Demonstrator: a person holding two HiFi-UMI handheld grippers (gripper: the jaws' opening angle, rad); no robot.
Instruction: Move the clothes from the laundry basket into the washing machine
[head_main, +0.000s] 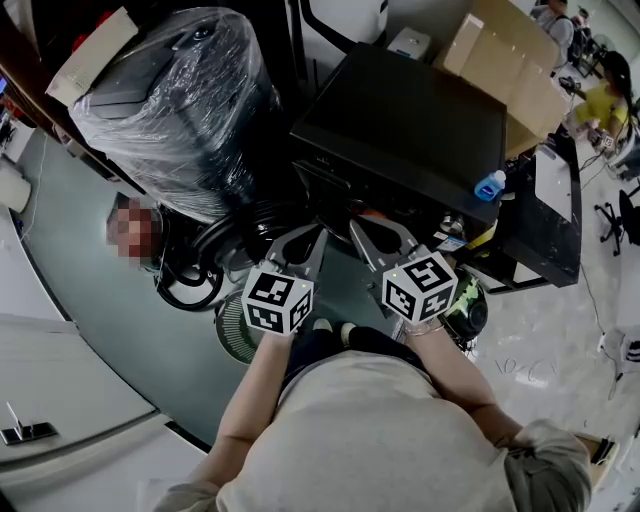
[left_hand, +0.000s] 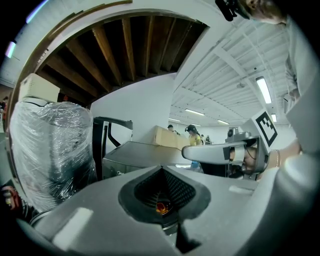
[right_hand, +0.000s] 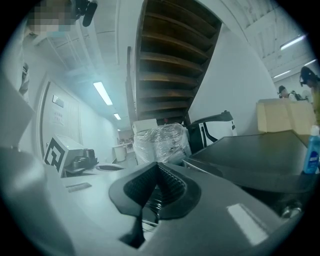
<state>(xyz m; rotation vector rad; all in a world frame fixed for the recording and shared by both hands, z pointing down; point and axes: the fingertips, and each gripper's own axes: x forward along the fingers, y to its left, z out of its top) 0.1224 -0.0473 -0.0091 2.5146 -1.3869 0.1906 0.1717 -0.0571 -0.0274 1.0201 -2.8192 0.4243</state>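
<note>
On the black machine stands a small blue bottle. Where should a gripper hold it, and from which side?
Probably across its body, below the white cap, coming in level from the person's side: the blue bottle stands upright near a corner of the black machine top.

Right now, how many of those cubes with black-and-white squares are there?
2: the left cube sits on the left tool; the right cube on the right tool. Neither is hidden.

The light grey left gripper (left_hand: 162, 171) has its 2 jaws closed together, black ribbed pads meeting, nothing gripped. Beyond them stands a black flat-topped machine (left_hand: 142, 152). A clear-plastic-wrapped bulky object (left_hand: 47, 150) stands left. The right gripper (left_hand: 194, 152) projects from the right.
</note>
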